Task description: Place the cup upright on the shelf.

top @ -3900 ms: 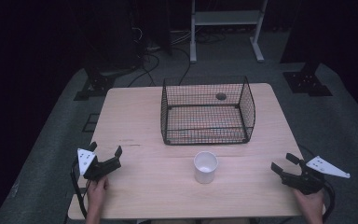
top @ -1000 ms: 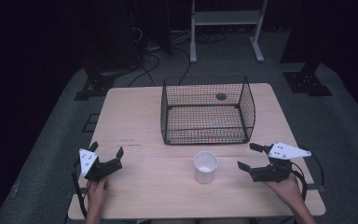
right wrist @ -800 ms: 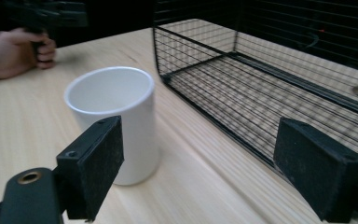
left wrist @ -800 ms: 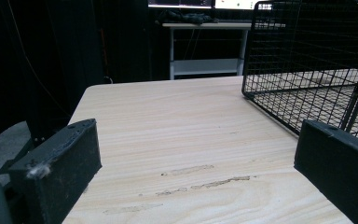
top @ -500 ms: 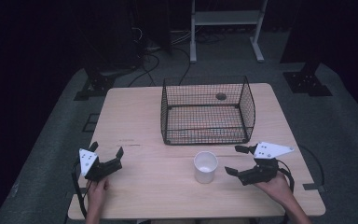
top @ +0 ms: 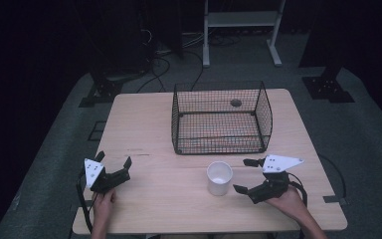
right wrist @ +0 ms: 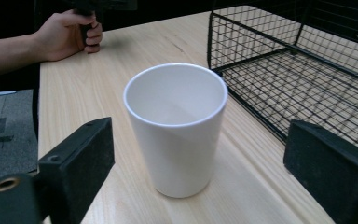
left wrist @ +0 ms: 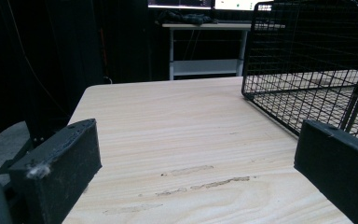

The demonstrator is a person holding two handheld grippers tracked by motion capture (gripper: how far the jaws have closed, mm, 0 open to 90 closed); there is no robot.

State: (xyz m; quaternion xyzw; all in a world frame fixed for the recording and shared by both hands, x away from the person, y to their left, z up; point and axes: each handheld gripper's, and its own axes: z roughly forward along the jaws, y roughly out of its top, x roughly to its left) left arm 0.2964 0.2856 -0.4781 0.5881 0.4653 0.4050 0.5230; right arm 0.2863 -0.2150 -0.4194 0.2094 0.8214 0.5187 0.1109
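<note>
— Since the white cup (top: 219, 178) stands upright near the table's (top: 144, 124) front edge, which hand is nearer?
— My right gripper (top: 246, 176), jaws wide, just beside it; left gripper (top: 113, 158), also wide, sits well apart.

Inspection finds no legible text, label, brand, number or sign. The white cup (right wrist: 176, 128) is plain inside and out. The wire basket (top: 220, 118) carries no tag. The wooden table (top: 144, 114) shows only scuff marks. The grey plates on the claws bear small dots, not characters.
</note>
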